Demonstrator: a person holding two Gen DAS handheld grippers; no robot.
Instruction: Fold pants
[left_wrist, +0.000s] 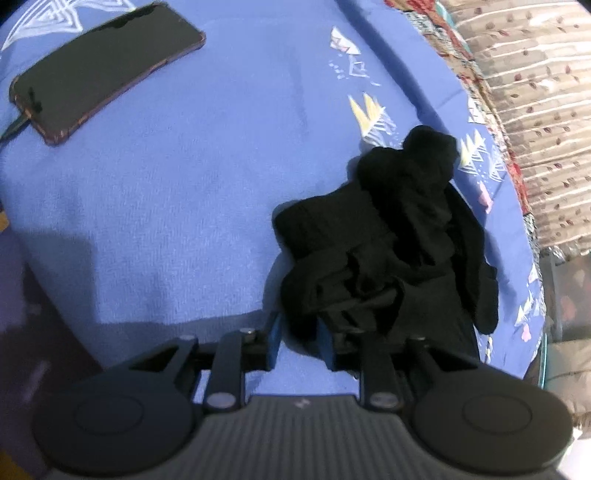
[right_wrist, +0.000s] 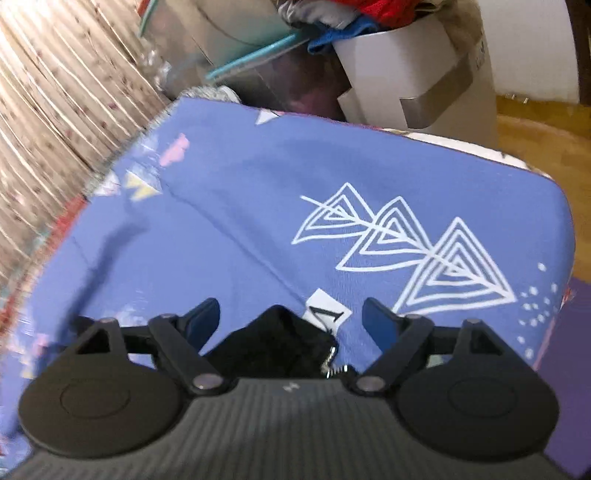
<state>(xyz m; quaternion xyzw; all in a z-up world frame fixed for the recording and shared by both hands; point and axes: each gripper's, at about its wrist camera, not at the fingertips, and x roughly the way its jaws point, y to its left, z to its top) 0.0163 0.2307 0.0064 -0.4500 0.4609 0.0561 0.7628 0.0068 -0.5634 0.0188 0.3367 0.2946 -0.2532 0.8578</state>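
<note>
Black pants (left_wrist: 388, 236) lie crumpled in a heap on the blue patterned cover (left_wrist: 184, 184), toward its right edge. My left gripper (left_wrist: 299, 338) sits at the near end of the heap with its blue pads nearly together, and a bunch of the black cloth fills the narrow gap between them. In the right wrist view a corner of the pants (right_wrist: 269, 343), with a metal zipper (right_wrist: 330, 360), lies low between the fingers. My right gripper (right_wrist: 291, 317) stands wide open there, its pads well clear of the cloth on both sides.
A dark phone (left_wrist: 107, 70) with a cable lies at the far left of the cover. A patterned curtain (left_wrist: 535, 110) hangs along the right edge. Past the cover's far end stand a white bin (right_wrist: 406, 74) and a teal-rimmed plastic box (right_wrist: 251, 55). Wooden floor (right_wrist: 535, 125) shows beyond.
</note>
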